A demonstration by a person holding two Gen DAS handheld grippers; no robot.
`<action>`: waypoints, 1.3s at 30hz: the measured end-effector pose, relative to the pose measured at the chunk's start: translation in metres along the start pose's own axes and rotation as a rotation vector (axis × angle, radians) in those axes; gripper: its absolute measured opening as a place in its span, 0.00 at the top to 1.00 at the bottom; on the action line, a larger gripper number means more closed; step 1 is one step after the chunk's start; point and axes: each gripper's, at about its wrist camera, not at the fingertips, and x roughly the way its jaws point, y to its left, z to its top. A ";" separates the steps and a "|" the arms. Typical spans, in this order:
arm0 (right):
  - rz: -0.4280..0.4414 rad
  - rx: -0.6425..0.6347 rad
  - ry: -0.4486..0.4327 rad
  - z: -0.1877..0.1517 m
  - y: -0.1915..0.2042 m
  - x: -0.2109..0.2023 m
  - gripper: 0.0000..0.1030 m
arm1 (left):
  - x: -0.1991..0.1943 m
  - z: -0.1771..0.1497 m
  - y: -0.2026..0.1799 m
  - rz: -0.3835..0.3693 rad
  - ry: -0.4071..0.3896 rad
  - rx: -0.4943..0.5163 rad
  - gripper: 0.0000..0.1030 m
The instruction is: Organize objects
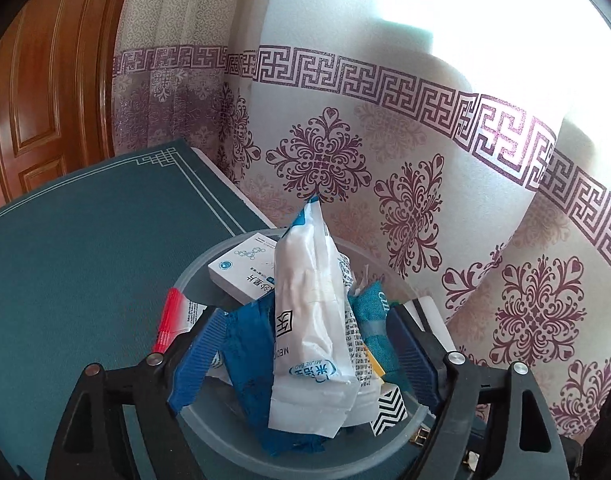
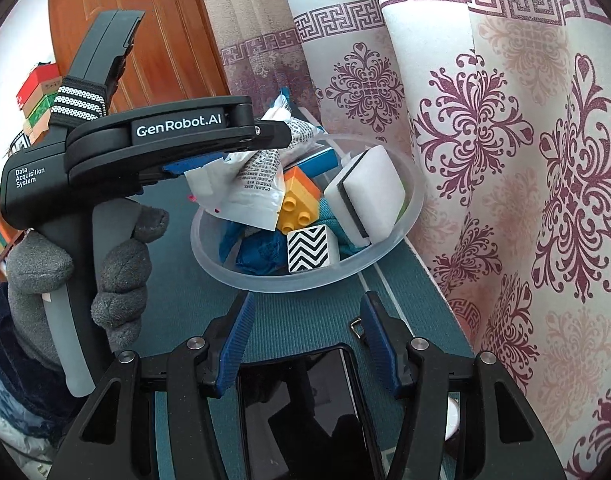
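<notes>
A clear plastic bowl on the teal table mat holds mixed items: a white packet standing upright, a white medicine box, blue cloth, a yellow-orange toy brick, a zigzag-patterned cube and a white sponge. My left gripper hangs open over the bowl with the packet between its fingers, not squeezed; it also shows in the right wrist view. My right gripper is open and empty, just in front of the bowl.
A patterned curtain hangs close behind and right of the bowl. A red marker lies left of the bowl. A black phone lies under the right gripper, with a small metal clip nearby. A wooden door stands behind.
</notes>
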 end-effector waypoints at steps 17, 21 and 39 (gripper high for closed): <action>-0.012 -0.020 -0.028 0.005 0.016 -0.011 0.34 | -0.046 -0.017 0.019 0.307 -0.060 0.027 0.01; -0.043 -0.015 -0.020 0.009 0.017 -0.011 0.24 | -0.054 -0.025 0.012 0.377 -0.058 0.093 0.01; -0.160 -0.071 -0.031 0.023 0.025 -0.026 0.09 | -0.097 -0.043 -0.002 0.420 -0.105 0.119 0.01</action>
